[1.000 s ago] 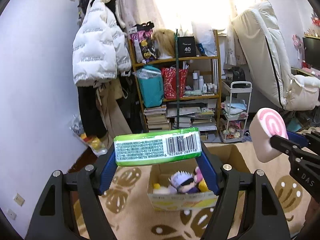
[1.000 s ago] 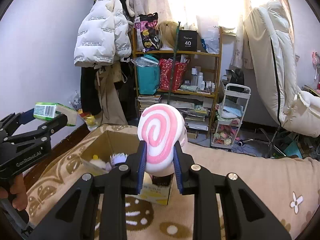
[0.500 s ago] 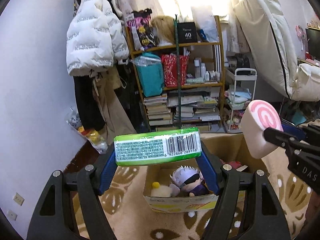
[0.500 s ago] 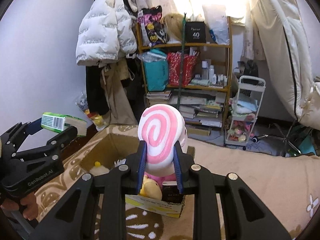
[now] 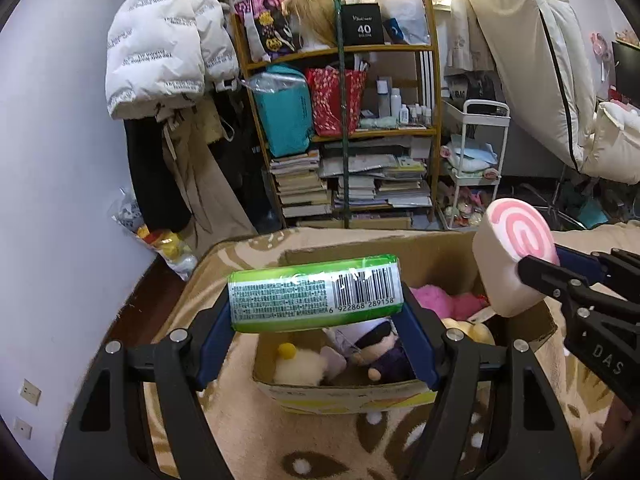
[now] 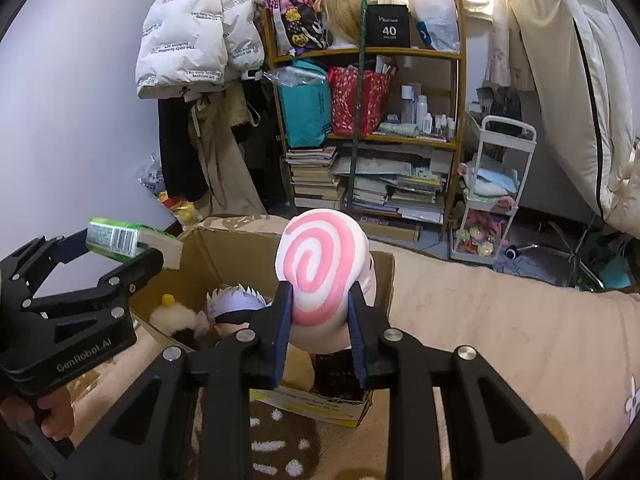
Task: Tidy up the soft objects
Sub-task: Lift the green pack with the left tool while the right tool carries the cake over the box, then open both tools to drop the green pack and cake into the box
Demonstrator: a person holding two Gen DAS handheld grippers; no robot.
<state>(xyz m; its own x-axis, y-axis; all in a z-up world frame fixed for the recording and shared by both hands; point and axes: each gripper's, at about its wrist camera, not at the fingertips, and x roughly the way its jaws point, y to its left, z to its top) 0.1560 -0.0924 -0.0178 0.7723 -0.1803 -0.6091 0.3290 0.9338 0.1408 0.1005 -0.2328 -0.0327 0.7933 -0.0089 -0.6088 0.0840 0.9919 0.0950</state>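
My left gripper is shut on a green tissue pack with a barcode, held above the near side of an open cardboard box. My right gripper is shut on a white plush roll with a pink swirl, held over the box's right part. The roll also shows in the left wrist view, and the tissue pack in the right wrist view. Inside the box lie a white-haired doll, a cream plush and a pink plush.
The box stands on a tan patterned blanket. Behind it are a cluttered wooden shelf, hanging coats, a white trolley and a leaning mattress. The wall is to the left.
Both grippers have moved forward and down toward the box, each keeping its object. The box now sits closer and lower in both views, with more of its inside showing.
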